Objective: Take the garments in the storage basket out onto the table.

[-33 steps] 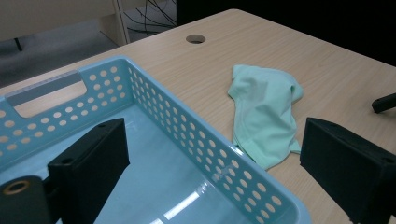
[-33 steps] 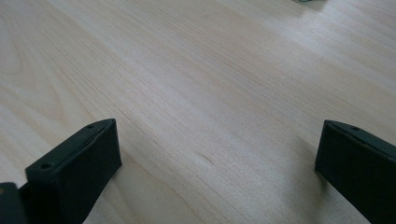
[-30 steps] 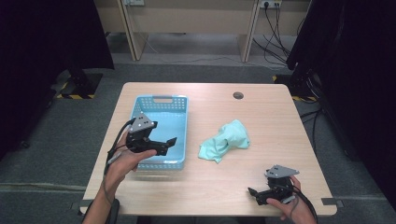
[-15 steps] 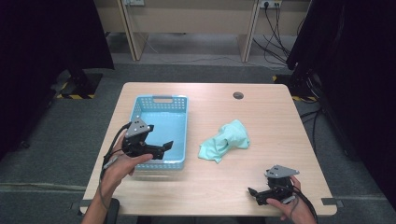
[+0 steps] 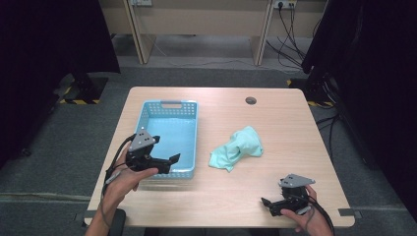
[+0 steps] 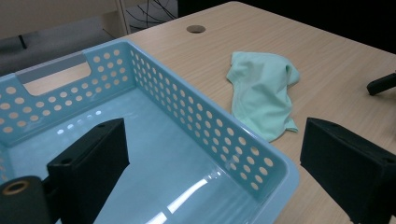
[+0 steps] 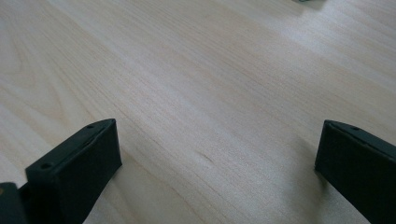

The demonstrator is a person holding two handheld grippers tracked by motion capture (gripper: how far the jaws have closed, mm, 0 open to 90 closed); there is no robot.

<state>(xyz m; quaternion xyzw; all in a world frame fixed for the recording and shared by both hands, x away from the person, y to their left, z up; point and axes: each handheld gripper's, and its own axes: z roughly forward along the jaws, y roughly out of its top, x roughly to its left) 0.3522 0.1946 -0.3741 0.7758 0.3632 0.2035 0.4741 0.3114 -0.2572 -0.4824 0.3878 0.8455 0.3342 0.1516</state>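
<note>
A light-blue perforated basket (image 5: pixel 169 110) stands empty on the left half of the wooden table (image 5: pixel 295 128). To its right lies a crumpled mint-green cloth (image 5: pixel 236 150). My left gripper (image 5: pixel 169 163) hovers open over the basket's near right corner. In the left gripper view one jaw hangs over the basket floor and the other outside its rim (image 6: pixel 201 107), with the cloth (image 6: pixel 264 93) beyond. My right gripper (image 5: pixel 269 205) rests open near the table's front right edge. Its jaws stand wide just above bare wood (image 7: pixel 210 84), holding nothing.
A round cable hole (image 5: pixel 251 101) sits at the table's far middle. Dark curtains flank both sides, and cables trail on the floor behind. In the left gripper view the other gripper's black tip (image 6: pixel 380 84) shows at the right edge.
My left gripper has drifted a little toward the near edge of the basket. The right gripper, the cloth and the basket have not moved.
</note>
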